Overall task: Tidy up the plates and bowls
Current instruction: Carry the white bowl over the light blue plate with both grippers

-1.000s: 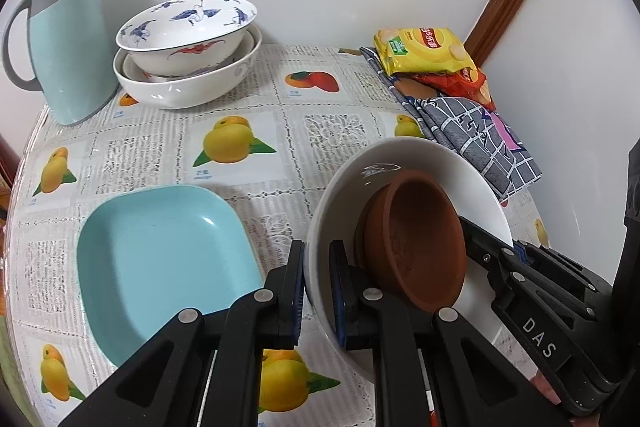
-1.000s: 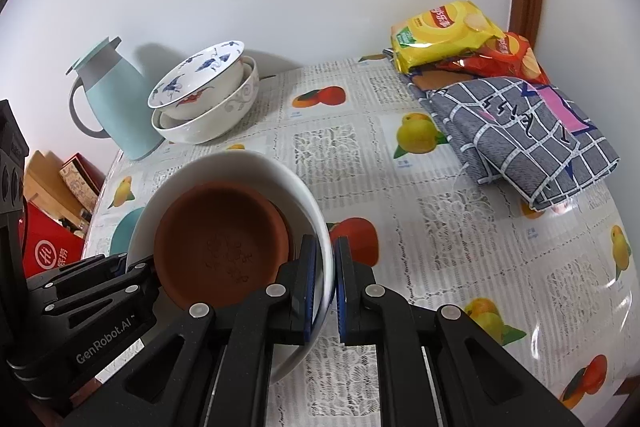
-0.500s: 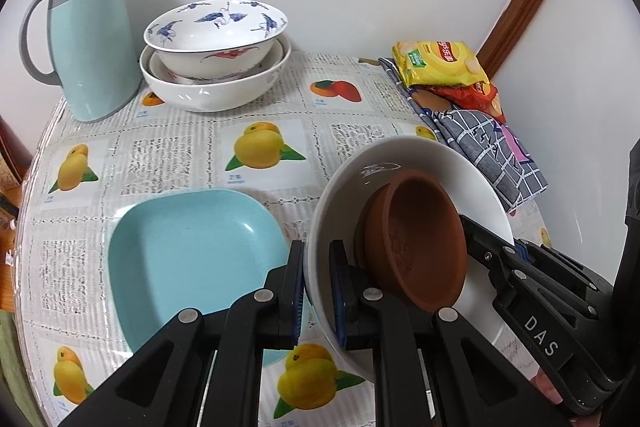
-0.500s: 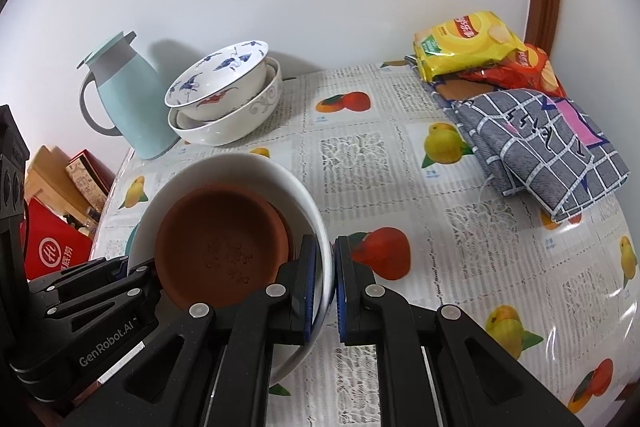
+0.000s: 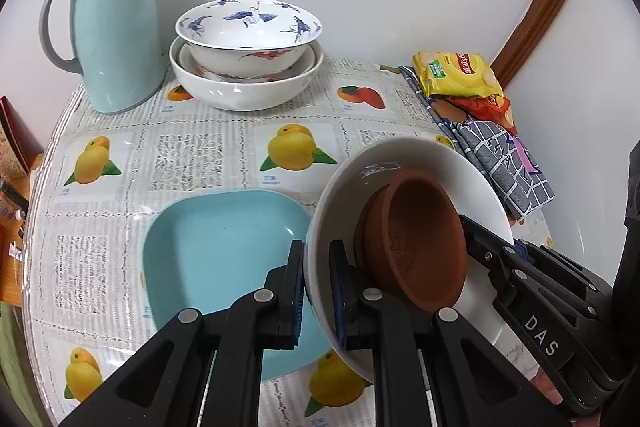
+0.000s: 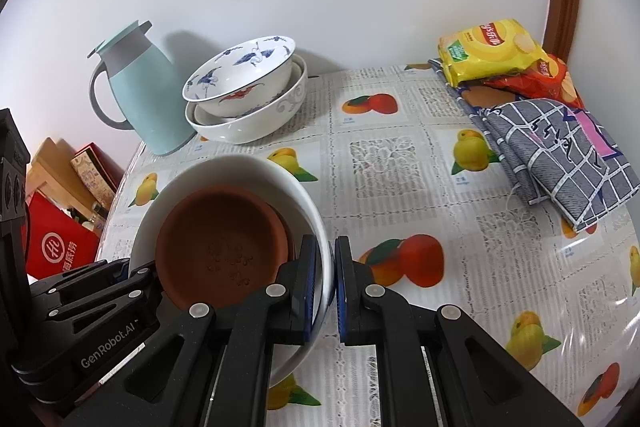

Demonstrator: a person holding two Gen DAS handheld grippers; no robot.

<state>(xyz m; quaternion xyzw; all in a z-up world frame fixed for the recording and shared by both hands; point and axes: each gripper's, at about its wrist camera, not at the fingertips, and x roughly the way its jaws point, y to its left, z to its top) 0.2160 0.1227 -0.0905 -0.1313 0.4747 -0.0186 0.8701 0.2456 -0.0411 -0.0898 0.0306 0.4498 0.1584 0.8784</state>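
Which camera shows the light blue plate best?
The left wrist view. There the light blue square plate lies in plain sight on the table, just left of the white bowl that both grippers hold. In the right wrist view that white bowl and the left gripper cover that spot, so the plate cannot be made out.

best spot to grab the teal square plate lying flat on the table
Take the teal plate by its raised rim, one finger over and one under the lip. It lies flat, so nothing else can be pinched. Probably come from its near-left edge: the white bowl, held by both the left gripper and the right gripper, overhangs its right side.
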